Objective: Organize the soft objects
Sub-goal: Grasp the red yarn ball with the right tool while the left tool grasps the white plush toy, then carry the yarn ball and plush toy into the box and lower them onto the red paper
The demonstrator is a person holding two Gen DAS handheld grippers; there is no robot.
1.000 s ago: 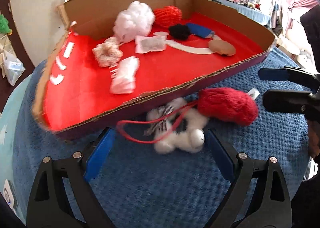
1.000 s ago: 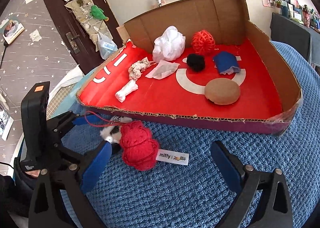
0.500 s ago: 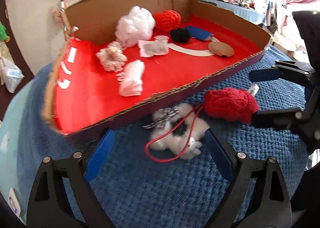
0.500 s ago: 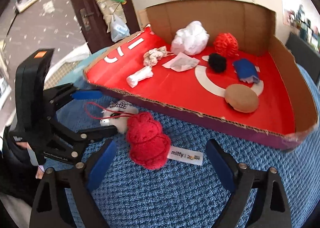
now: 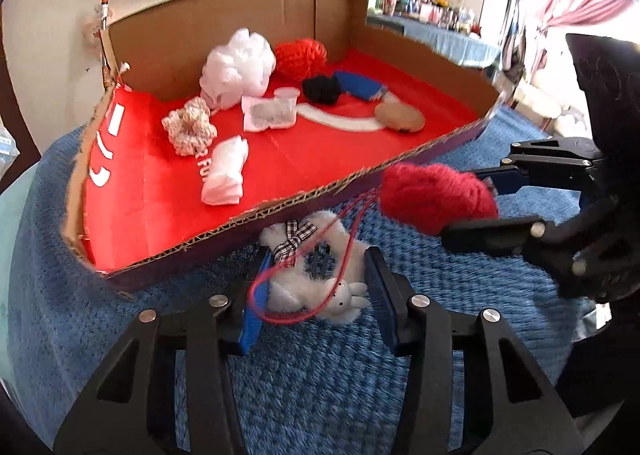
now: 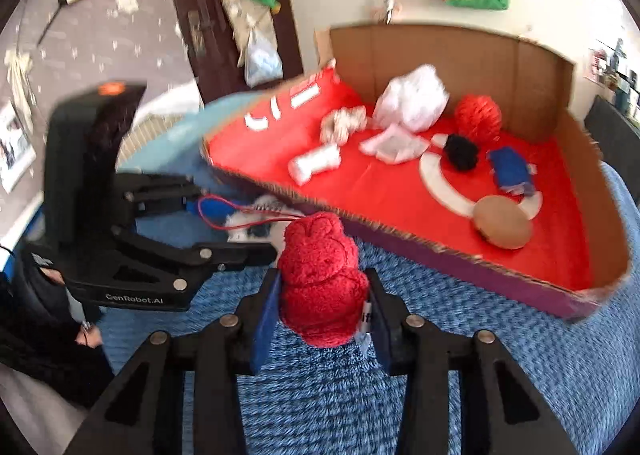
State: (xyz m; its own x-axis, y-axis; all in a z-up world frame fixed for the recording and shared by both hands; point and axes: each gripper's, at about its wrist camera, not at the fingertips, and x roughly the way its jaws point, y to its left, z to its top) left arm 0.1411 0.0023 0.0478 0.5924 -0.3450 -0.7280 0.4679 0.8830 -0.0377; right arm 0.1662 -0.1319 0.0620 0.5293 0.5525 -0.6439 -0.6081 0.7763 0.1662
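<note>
A white plush rabbit (image 5: 320,279) with a checked bow and a red cord lies on the blue cover just in front of the cardboard box. My left gripper (image 5: 316,287) is shut on it, blue pads on both sides; it also shows in the right wrist view (image 6: 256,221). A red knitted plush (image 6: 320,279) is joined to the rabbit by the red cord (image 5: 352,239). My right gripper (image 6: 322,307) is shut on the red plush, which also shows in the left wrist view (image 5: 434,195).
The open cardboard box (image 5: 192,247) with a red floor holds a white mesh puff (image 5: 238,67), red ball (image 5: 300,57), black pom (image 5: 320,89), blue cloth (image 5: 358,85), brown pad (image 5: 400,117), crocheted piece (image 5: 190,129) and white rolled cloth (image 5: 226,171). Blue knit cover (image 5: 320,395) lies underneath.
Both grippers moved in and closed: the left on the white rabbit, the right on the red plush. Before, both were open with the toys lying loose ahead of them.
</note>
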